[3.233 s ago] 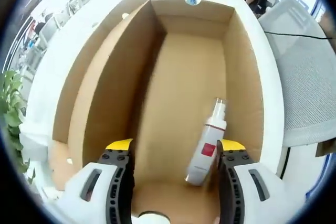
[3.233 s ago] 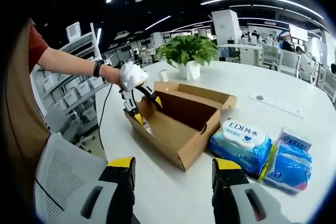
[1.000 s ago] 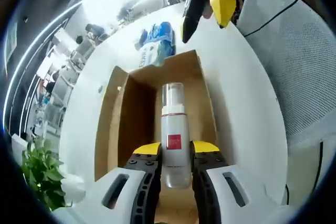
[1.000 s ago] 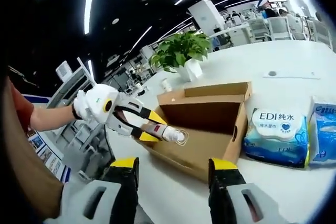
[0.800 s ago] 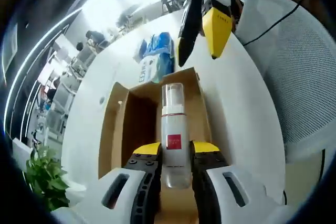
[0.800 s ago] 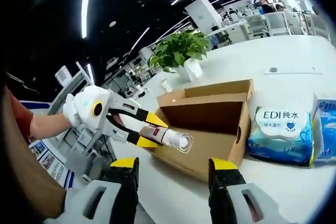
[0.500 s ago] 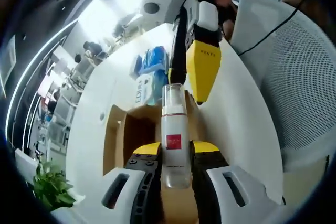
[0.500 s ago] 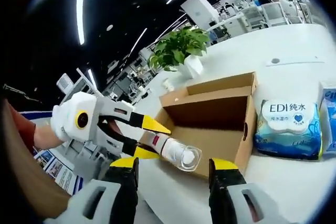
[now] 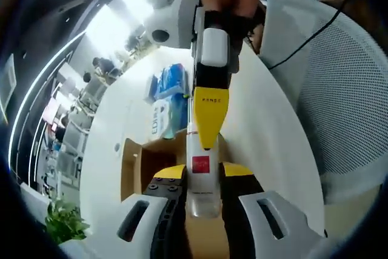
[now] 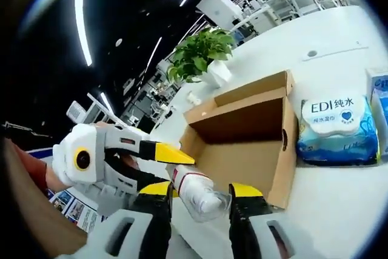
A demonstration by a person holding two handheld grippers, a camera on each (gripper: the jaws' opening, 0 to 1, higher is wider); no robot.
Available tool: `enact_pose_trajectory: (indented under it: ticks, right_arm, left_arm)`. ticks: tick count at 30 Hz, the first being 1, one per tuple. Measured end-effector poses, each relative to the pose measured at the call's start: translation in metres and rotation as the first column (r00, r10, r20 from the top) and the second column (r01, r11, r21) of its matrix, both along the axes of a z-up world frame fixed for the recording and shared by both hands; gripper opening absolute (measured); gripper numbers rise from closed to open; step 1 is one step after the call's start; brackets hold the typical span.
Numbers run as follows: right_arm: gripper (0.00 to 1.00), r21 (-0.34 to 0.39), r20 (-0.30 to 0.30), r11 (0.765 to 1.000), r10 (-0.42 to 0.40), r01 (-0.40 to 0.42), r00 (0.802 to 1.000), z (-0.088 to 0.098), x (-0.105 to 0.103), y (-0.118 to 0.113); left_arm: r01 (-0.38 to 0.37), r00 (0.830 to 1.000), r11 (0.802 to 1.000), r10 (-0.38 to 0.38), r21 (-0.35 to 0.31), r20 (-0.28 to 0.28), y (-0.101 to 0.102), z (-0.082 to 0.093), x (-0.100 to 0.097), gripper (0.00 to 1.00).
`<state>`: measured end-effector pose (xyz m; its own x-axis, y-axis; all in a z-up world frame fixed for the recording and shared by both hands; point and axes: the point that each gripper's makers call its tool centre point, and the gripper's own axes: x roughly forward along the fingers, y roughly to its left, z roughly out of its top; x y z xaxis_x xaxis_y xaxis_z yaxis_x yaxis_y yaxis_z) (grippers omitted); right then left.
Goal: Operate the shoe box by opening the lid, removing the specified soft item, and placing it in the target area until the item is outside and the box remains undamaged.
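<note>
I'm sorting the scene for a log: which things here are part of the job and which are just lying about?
In the job:
white bottle, held by left gripper
right gripper, around its cap
open cardboard box

Lying about:
wipes pack
potted plant
mesh chair

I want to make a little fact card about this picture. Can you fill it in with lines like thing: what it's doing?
bottle: white with a red label, held up out of the box
left gripper: shut on the bottle
right gripper: open, jaws either side of the bottle's clear cap
shoe box: open cardboard, on the white table
wipes pack: beside the box
plant: behind the box
</note>
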<state>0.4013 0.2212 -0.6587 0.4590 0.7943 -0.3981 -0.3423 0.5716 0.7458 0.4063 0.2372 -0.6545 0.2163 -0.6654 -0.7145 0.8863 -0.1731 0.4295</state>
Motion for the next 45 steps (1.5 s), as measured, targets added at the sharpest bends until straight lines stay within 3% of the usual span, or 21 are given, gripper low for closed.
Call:
enact_pose_trajectory:
  ticks: [7, 16, 19, 23, 28, 35, 41, 43, 45]
  right_arm:
    - [0.25, 0.058, -0.022, 0.998, -0.004, 0.005, 1.000, 0.006, -0.004, 0.005]
    - [0.23, 0.022, -0.007, 1.000, -0.005, 0.006, 1.000, 0.005, -0.005, 0.008]
    - [0.18, 0.041, -0.049, 0.999, 0.001, 0.001, 0.999, 0.006, -0.011, 0.014]
    - [0.18, 0.022, -0.048, 1.000, -0.007, 0.008, 0.999, 0.003, -0.011, 0.012]
    - [0.17, 0.058, -0.078, 0.997, -0.049, 0.053, 0.996, 0.004, -0.012, 0.010]
    - [0.17, 0.066, -0.118, 0.993, -0.091, 0.100, 0.989, 0.003, -0.011, 0.003]
    - [0.17, 0.117, -0.162, 0.980, -0.142, 0.162, 0.977, 0.003, -0.011, -0.009]
    - [0.17, 0.126, -0.169, 0.975, -0.158, 0.181, 0.973, 0.005, -0.012, -0.014]
    - [0.17, 0.123, -0.167, 0.975, -0.166, 0.188, 0.972, 0.006, -0.012, -0.021]
  left_arm:
    - [-0.003, 1.000, 1.000, 0.003, -0.005, -0.001, -0.003, 0.000, -0.001, 0.20]
    - [-0.019, 1.000, 1.000, 0.019, 0.012, -0.002, -0.001, -0.004, -0.002, 0.20]
    - [-0.021, 1.000, 0.999, 0.020, 0.036, 0.008, 0.002, -0.011, -0.002, 0.20]
    - [-0.022, 1.000, 0.999, 0.022, 0.043, 0.003, 0.003, -0.012, -0.005, 0.20]
    - [-0.033, 0.999, 0.999, 0.034, 0.029, -0.027, 0.003, -0.013, -0.008, 0.20]
    - [-0.051, 0.998, 0.999, 0.051, 0.010, -0.030, 0.001, -0.010, -0.008, 0.26]
    - [-0.057, 0.998, 0.998, 0.057, 0.008, -0.017, 0.004, -0.009, -0.007, 0.30]
    - [-0.066, 0.998, 0.998, 0.066, 0.003, -0.001, 0.005, -0.008, -0.003, 0.34]
    - [-0.109, 0.994, 0.994, 0.108, -0.025, -0.030, 0.008, -0.005, 0.000, 0.35]
